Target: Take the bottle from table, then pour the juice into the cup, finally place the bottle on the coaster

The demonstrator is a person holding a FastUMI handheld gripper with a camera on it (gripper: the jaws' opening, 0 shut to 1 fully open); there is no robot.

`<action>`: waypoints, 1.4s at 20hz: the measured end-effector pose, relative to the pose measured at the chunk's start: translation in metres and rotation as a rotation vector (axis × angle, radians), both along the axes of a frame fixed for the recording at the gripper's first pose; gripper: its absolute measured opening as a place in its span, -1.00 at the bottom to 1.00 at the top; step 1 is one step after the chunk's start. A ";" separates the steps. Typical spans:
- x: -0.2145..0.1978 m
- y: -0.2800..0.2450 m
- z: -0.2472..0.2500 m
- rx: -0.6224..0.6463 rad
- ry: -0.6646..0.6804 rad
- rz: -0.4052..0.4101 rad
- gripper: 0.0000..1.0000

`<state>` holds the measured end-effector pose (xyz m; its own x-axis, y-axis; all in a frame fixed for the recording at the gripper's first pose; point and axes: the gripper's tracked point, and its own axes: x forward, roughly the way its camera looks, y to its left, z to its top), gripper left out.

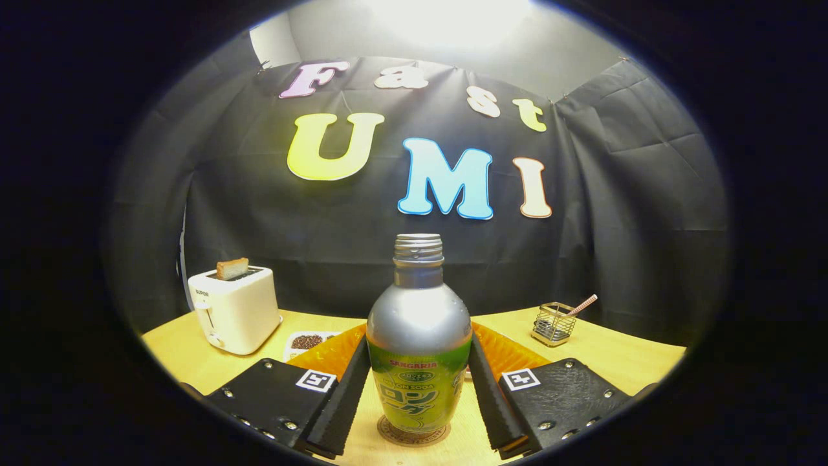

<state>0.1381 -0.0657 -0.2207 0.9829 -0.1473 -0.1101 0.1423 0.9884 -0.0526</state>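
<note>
Silver-and-green bottle (419,343) upright on round coaster (414,432), between the 2 fingers of gripper (419,395).
Jaws set close against both flanks of bottle; firm contact cannot be confirmed. Behind bottle: orange tray (508,353). Far left of bottle: white toaster (234,316) holding 1 slice. Right of bottle: wire basket (554,323) on wooden table (621,359).

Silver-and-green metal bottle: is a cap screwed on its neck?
No: the silver-and-green metal bottle, standing between the gripper fingers, shows bare threads at its open neck.
</note>
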 end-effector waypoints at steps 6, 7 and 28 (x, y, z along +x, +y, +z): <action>0.013 0.003 -0.044 0.009 0.075 0.020 0.58; 0.014 0.003 -0.048 0.001 0.076 0.022 0.58; 0.017 0.000 -0.078 0.071 0.083 0.001 0.61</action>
